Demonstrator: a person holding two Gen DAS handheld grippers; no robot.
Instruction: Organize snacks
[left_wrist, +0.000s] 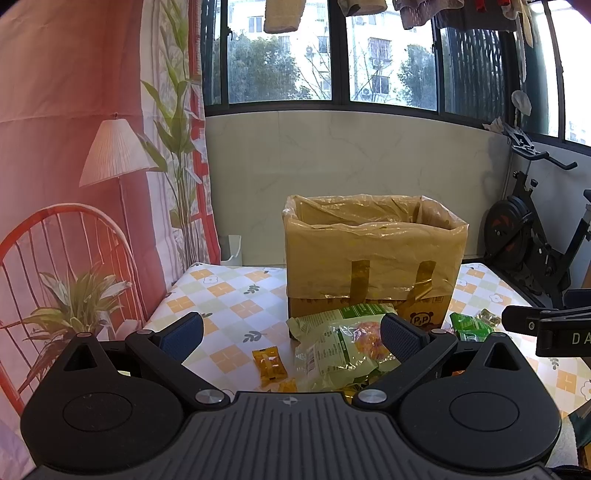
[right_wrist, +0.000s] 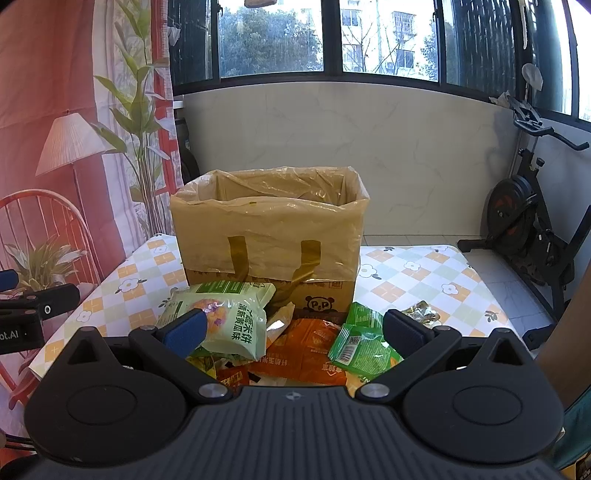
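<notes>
left gripper (left_wrist: 291, 334): jaws spread wide, nothing between them; hanging low over the near edge of the snack pile
right gripper (right_wrist: 293, 330): same deal, wide and empty; its left pad sits in front of the pale green bag, can't tell if it touches
snack pile: all on the worktop (right_wrist: 424, 273) right in front of the box; one big pale green bag (right_wrist: 229, 317), one orange bag (right_wrist: 314, 343) under it, two small green packets (right_wrist: 364, 341) on the right
left view only: two little yellow wrapped candies (left_wrist: 269, 363) just left of the pale green bag
right view only: the orange bag and a small red packet (right_wrist: 232, 378) at the bottom
box (right_wrist: 269, 236): one cardboard box lined with yellowish plastic, taped at two spots; standing open behind the pile
far back: one exercise bike (right_wrist: 524, 221) off to the right; windows behind
</notes>
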